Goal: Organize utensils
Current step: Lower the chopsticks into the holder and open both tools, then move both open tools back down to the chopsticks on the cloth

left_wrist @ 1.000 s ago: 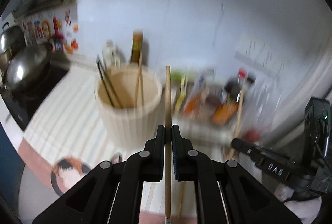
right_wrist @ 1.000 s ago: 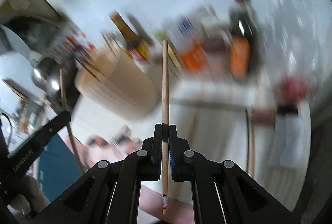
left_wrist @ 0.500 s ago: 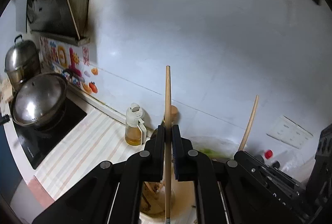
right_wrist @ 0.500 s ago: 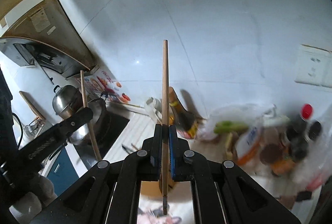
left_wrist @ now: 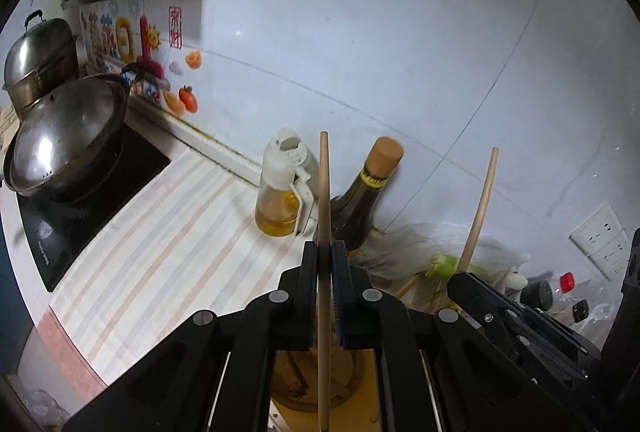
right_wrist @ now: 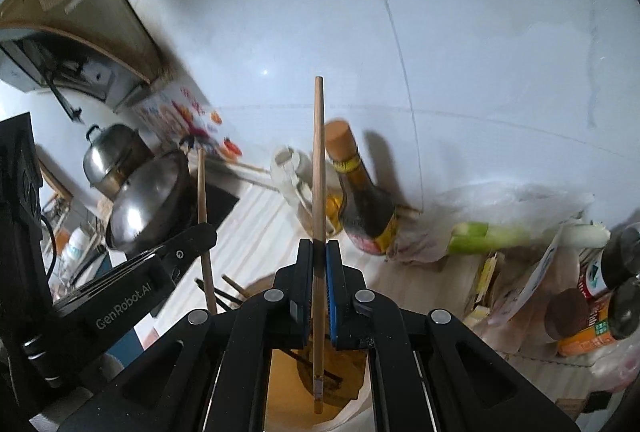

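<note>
My left gripper point(left_wrist: 327, 252) is shut on a wooden chopstick point(left_wrist: 324, 191) held upright, its lower end over the open beige utensil holder point(left_wrist: 320, 384) below the fingers. My right gripper point(right_wrist: 319, 250) is shut on another wooden chopstick point(right_wrist: 318, 159), also upright, its lower end inside the same holder point(right_wrist: 320, 388), which has dark chopsticks in it. Each gripper shows in the other's view: the right one point(left_wrist: 452, 282) with its chopstick at the right, the left one point(right_wrist: 208, 234) with its chopstick at the left.
An oil dispenser point(left_wrist: 282, 191) and a dark sauce bottle point(left_wrist: 360, 203) stand by the tiled wall behind the holder. A lidded wok point(left_wrist: 64, 135) and steel pot point(left_wrist: 36, 59) sit on the stove at left. A plastic bag with leeks point(right_wrist: 492, 232) and condiment bottles point(right_wrist: 612, 264) lie right.
Both grippers have tilted upward and moved over the utensil holder, which now sits right below the fingers. The chopsticks stay clamped in both.
</note>
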A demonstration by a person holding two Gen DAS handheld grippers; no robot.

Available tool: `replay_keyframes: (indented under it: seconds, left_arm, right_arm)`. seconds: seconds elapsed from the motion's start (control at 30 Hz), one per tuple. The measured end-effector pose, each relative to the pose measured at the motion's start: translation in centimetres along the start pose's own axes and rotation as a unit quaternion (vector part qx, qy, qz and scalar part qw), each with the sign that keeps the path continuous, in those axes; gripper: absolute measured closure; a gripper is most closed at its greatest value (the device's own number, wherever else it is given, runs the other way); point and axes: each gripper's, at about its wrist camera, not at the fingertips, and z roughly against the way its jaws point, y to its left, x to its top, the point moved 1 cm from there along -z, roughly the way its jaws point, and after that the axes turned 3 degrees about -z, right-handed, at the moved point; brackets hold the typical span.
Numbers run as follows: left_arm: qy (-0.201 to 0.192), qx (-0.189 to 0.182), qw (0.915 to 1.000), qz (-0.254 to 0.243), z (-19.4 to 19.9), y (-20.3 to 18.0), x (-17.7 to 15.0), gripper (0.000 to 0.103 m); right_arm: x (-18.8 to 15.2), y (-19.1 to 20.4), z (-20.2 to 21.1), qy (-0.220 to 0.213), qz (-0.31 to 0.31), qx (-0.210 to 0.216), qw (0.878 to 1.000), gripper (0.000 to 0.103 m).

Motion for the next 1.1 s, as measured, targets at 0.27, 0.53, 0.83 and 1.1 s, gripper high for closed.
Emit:
replay_keyframes:
  seconds: [0.27,0.53,0.83,1.1]
  left_arm:
    - [-0.026,-0.006,0.9996,0.009,0.4,-0.3,1.8,0.099]
    - [-0.004,0.008,0.9999,-0.013,-1.3,-0.7,0.8,0.099]
    - [0.052,-0.002,0.9986,0.008,-0.9,0.2,-0.3,0.093]
    - [0.002,0.065,0.9979,-0.003,5.0,0.9,-1.7,0.019]
  right_arm:
    - [-0.1,-0.5,0.2,-0.01,-0.006,-0.004,1.0,0.097]
    - [-0.5,-0.4,0.2,-0.004,0.006,-0.012,1.0,0.097]
    - [-1.1,-0.2,-1.2,0.066,0.022,-0.005,0.998,0.094]
    - [-0.5,-0.8,3.2,0.033,0.0,0.004,0.999,0.072]
